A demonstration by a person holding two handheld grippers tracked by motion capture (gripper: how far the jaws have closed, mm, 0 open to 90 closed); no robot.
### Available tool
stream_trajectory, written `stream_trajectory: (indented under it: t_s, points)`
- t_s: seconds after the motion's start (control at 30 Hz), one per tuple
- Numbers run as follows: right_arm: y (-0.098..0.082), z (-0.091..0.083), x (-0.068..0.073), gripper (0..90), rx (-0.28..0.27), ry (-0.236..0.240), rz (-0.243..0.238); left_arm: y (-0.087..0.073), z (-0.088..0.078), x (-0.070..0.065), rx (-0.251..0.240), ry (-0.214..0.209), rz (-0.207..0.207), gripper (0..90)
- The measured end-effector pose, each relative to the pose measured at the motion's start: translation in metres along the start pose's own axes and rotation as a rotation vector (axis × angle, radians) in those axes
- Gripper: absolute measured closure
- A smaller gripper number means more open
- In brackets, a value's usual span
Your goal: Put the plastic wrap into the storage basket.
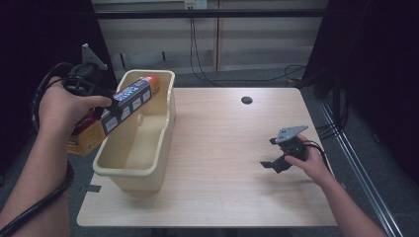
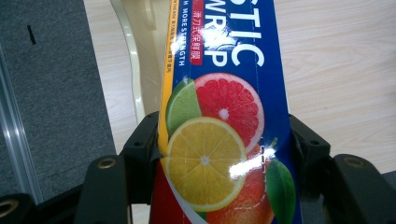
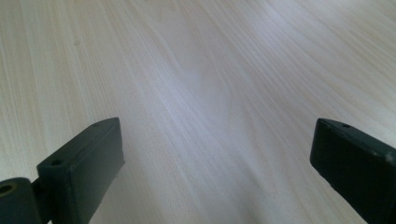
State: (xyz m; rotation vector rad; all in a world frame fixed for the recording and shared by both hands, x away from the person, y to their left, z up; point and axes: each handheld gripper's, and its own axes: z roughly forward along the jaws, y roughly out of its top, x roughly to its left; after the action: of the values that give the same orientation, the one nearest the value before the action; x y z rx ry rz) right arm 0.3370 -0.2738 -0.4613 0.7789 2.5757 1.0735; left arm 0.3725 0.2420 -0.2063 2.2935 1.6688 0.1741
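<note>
high view: my left gripper (image 1: 101, 106) clamps the long blue plastic-wrap box (image 1: 129, 100), tilted over the cream plastic tub (image 1: 148, 165). left gripper view: jaws grip the fruit-printed box (image 2: 224, 140). right gripper view: jaws spread wide above the pale wooden table (image 3: 201, 84).

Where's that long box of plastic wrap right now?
In the high view the plastic wrap box is at the left, clamped in the left hand-held gripper and held tilted over the near-left rim of the cream tub.
</note>
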Motion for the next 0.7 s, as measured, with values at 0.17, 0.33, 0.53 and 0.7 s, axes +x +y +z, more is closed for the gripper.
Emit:
stream_trajectory:
  t_s: [0.17,0.33,0.53,0.7]
  points:
    - [0.000,0.001,0.000,2.4,0.002,0.003,-0.009,0.000,0.002,0.000,0.006,-0.001,-0.018,40.2]
    - [0.000,0.003,0.001,2.5,0.005,0.010,-0.010,-0.002,0.006,-0.001,0.012,-0.005,-0.026,40.1]
    - [0.001,0.002,0.001,2.5,0.004,0.001,-0.009,-0.003,0.013,0.001,0.031,0.001,-0.029,40.1]
    - [0.001,0.003,0.002,2.5,0.002,0.004,-0.007,-0.004,0.022,0.001,0.046,-0.006,-0.043,40.1]
